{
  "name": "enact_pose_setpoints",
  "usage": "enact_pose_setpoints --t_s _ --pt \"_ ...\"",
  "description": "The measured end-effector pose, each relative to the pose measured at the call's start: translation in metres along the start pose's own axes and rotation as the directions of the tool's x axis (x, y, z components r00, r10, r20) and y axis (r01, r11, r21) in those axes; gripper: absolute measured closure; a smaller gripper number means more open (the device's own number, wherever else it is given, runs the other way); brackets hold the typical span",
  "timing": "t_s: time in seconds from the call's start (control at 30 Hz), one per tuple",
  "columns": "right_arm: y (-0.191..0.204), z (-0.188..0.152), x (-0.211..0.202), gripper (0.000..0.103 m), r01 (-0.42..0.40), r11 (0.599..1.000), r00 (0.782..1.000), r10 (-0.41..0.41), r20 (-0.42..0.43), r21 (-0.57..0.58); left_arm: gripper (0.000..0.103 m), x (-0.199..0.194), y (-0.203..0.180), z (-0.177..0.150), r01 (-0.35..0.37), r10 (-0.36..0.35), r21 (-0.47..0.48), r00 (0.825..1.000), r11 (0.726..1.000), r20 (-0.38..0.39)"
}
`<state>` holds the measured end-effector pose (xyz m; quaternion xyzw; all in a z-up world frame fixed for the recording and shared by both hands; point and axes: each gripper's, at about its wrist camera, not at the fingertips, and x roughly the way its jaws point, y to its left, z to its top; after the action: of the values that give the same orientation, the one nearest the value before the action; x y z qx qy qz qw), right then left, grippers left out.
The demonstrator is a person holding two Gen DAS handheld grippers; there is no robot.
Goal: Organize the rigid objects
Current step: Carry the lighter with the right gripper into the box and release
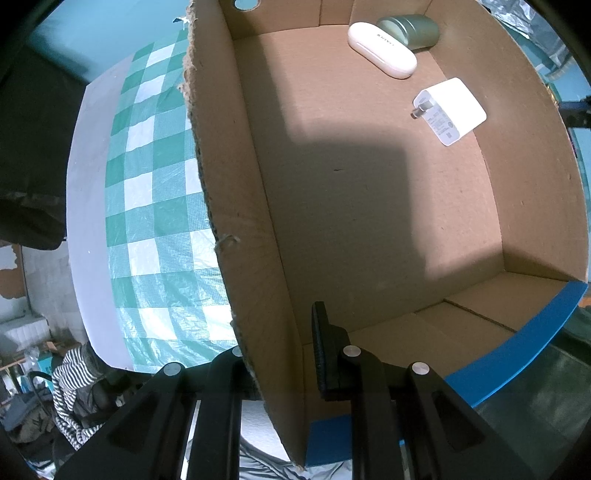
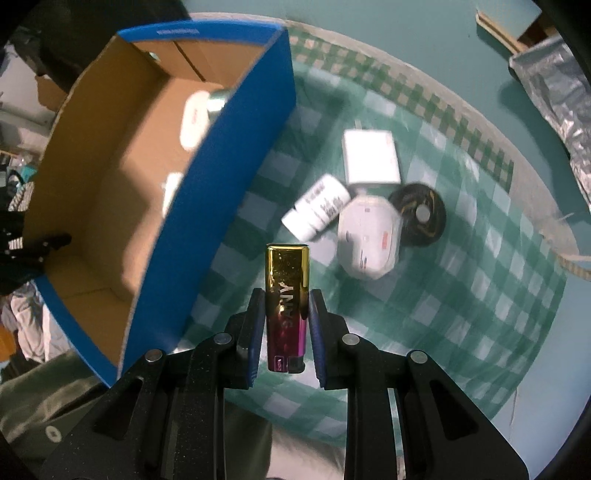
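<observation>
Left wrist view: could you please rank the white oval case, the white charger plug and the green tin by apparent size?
1. white oval case
2. white charger plug
3. green tin, though it is partly hidden behind the case, so unsure.

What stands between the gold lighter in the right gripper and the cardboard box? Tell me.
Only the box's blue side wall stands between them. The right gripper holds the lighter outside that wall, above the checked cloth; it must clear the rim. The box floor has open space.
</observation>
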<state>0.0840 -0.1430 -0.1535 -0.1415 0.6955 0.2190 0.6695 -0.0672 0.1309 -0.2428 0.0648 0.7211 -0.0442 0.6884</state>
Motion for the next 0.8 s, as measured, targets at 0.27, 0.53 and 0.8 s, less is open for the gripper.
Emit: enact_pose_setpoints --t_s 0.27,0.53,0.8 --pt "0.019 0.019 -0.026 0.081 -0.009 0.999 0.999 0.011 0.045 -0.046 0.087 0.001 -0.002 0.002 0.000 0.000 -0.003 1.000 1.000 -0.001" --pt "0.041 0.050 -0.040 0.081 -0.006 0.994 0.997 0.014 0.072 -0.112 0.087 0.000 0.000 0.005 0.002 -0.002 -0.017 1.000 1.000 -0.004" --pt "0.067 0.085 -0.038 0.081 -0.016 0.986 0.996 0.031 0.086 -0.166 0.087 -0.002 0.001 0.006 -0.001 0.001 -0.016 1.000 1.000 -0.003"
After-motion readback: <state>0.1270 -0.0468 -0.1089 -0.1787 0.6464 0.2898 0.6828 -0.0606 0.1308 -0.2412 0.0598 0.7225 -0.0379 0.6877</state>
